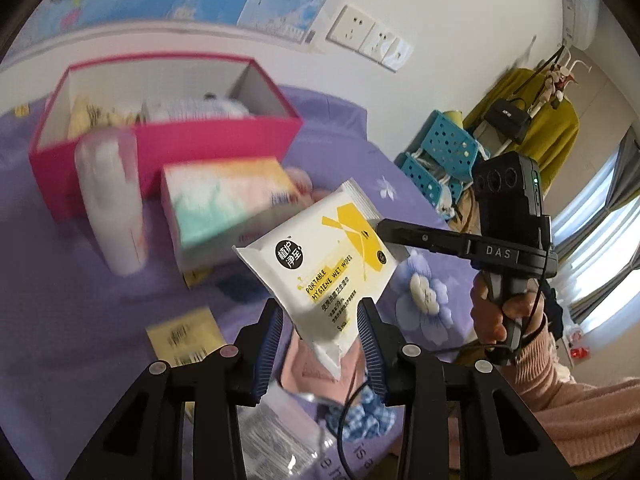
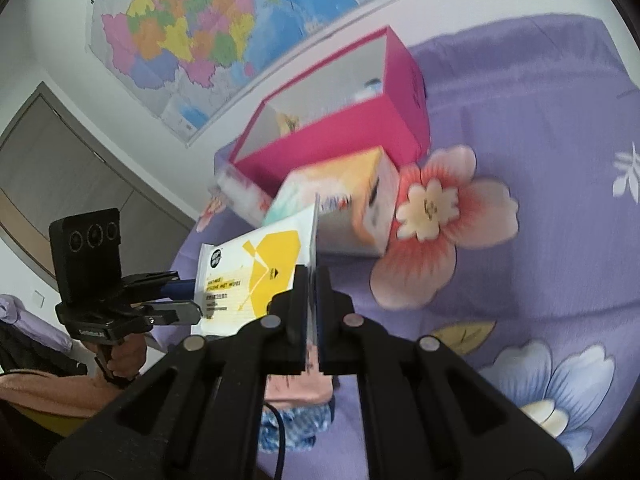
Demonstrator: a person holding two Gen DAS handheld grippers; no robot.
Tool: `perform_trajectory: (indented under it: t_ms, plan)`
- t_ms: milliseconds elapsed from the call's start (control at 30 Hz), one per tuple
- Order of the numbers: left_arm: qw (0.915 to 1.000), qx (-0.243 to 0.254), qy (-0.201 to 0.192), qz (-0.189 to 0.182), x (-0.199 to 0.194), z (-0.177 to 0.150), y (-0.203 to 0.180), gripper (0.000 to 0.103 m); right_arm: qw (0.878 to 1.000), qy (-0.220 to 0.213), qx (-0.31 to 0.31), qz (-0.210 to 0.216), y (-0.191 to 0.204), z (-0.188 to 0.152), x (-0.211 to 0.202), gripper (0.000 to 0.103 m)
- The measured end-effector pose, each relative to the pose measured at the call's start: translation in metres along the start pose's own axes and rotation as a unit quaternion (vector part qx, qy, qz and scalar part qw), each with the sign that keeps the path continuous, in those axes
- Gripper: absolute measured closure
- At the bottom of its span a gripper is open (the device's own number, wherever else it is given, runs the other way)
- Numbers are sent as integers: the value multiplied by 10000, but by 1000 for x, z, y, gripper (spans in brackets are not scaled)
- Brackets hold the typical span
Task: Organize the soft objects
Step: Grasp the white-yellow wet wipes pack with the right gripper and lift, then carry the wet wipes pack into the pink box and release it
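Observation:
A white and yellow wet wipes pack [image 1: 320, 264] [image 2: 256, 276] hangs in the air above the purple bedspread [image 1: 48, 280]. My right gripper [image 2: 316, 276] is shut on the pack's sealed edge; in the left wrist view it reaches in from the right [image 1: 380, 226]. The pack's lower corner lies between the blue pads of my left gripper [image 1: 320, 308] [image 2: 192, 300]. Those pads stand close beside the corner, with a thin gap showing on each side. Behind, an open pink box [image 1: 160, 140] [image 2: 332, 128] holds several soft packs.
A pastel tissue box [image 1: 224, 200] [image 2: 352, 200] and a white roll pack [image 1: 112, 200] lie in front of the pink box. Below the grippers are a pink cloth [image 1: 308, 364], a blue checked cloth [image 1: 360, 412], a yellow packet [image 1: 184, 336] and a clear plastic pack [image 1: 276, 432].

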State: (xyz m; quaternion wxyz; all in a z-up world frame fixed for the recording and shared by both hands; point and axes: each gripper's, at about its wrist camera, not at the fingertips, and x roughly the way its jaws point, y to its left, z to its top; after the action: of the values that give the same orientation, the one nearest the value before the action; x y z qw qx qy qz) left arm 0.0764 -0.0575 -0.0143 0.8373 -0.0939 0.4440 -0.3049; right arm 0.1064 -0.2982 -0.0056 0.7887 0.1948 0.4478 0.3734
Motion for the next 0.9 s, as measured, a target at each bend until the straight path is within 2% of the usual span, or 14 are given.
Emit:
perform_trajectory:
  t_ms: [267, 500, 667, 900]
  plan:
    - [9987, 198, -334, 334, -17, 49, 3, 65, 9987, -456, -217, 25, 16, 50, -2, 99]
    - [9971, 117, -505, 555, -22, 97, 18, 65, 9972, -711, -215, 128, 17, 97, 6, 99]
    - [9958, 26, -458, 791, -16, 127, 35, 65, 9968, -768, -196, 131, 16, 130, 21, 98]
    - [9953, -264, -248, 900, 0, 159, 68, 65, 9975, -690, -64, 116, 6, 165, 48, 97]
